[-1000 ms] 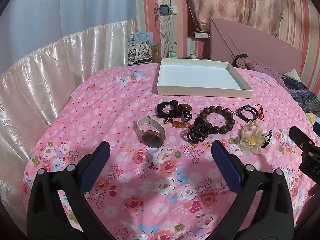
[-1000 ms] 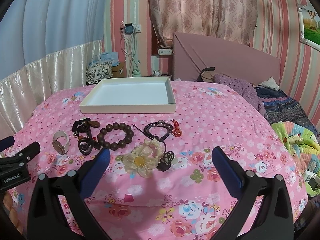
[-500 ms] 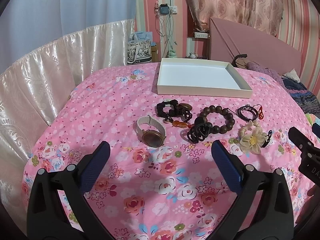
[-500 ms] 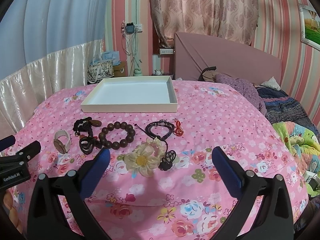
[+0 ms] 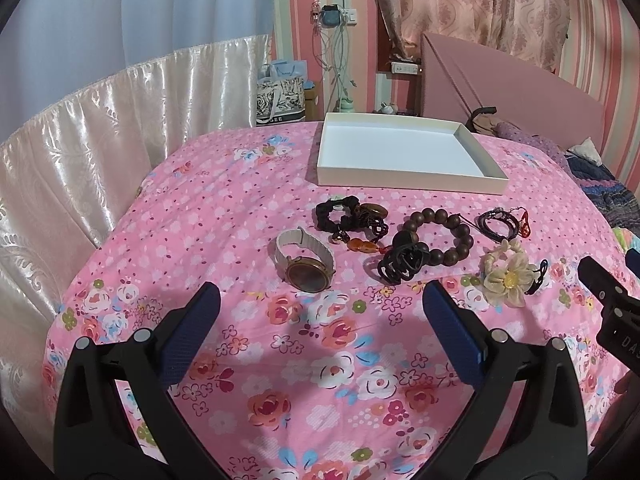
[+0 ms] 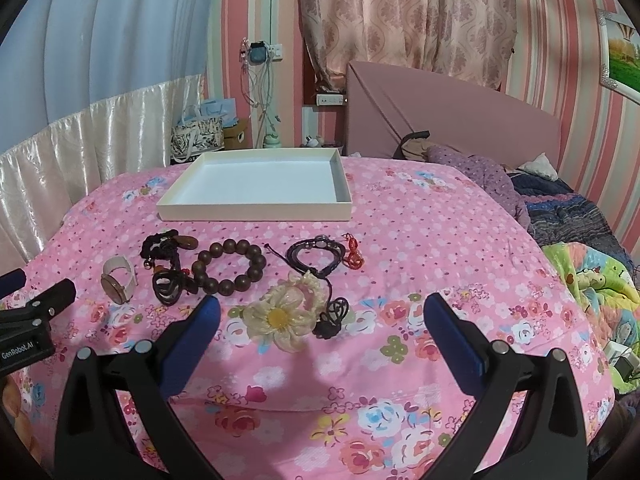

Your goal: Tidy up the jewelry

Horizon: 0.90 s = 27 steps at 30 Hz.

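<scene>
1. Risks, left first: watch (image 5: 305, 258) lies on its side on the soft bedspread (image 5: 224, 216), strap looped up. My guess is that a pinch on the round case could slip or roll it.
2. Black cord tangle (image 5: 352, 220) touches the black claw clip (image 5: 402, 265), which leans on the wooden bead bracelet (image 5: 440, 236). Lifting one likely drags its neighbour.
3. Flower hair tie (image 6: 282, 314) touches a small black clip (image 6: 334, 316); thin cord bracelet (image 6: 316, 254) with red charm sits just behind. Same snag risk.
4. Left gripper (image 5: 320, 312) and right gripper (image 6: 320, 316) both spread wide, holding nothing, hovering near the row.
5. All jewelry is on the bedspread; tray (image 5: 412, 182) beyond the row has nothing in it.
6. Path to tray crosses the pieces; otherwise unobstructed. Blankets at right and bags behind are well apart.
</scene>
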Motion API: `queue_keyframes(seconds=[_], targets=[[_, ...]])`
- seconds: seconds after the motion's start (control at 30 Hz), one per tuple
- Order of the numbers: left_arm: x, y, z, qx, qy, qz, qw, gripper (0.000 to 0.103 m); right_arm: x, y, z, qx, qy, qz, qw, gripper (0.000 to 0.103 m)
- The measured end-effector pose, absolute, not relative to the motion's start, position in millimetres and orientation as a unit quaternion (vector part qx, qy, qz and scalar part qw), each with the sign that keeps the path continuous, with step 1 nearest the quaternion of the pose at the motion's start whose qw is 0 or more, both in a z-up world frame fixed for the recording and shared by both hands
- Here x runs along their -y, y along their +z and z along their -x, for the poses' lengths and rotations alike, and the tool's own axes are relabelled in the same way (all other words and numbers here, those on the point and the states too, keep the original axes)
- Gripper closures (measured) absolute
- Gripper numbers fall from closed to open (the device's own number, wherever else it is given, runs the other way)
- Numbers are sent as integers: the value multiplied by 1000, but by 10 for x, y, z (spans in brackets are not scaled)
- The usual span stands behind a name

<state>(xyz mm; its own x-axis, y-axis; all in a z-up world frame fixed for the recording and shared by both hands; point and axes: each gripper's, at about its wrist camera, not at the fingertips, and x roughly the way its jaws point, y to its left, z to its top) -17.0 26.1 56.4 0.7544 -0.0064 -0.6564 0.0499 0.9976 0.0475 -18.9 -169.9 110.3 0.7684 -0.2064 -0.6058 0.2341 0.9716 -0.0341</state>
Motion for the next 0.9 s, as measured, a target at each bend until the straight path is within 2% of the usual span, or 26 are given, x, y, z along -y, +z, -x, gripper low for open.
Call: queue_keyframes(seconds=[0.9], targets=[[-254, 519, 120, -356, -15, -33, 934, 3, 1707, 1027, 158, -326, -117, -22, 938, 2]])
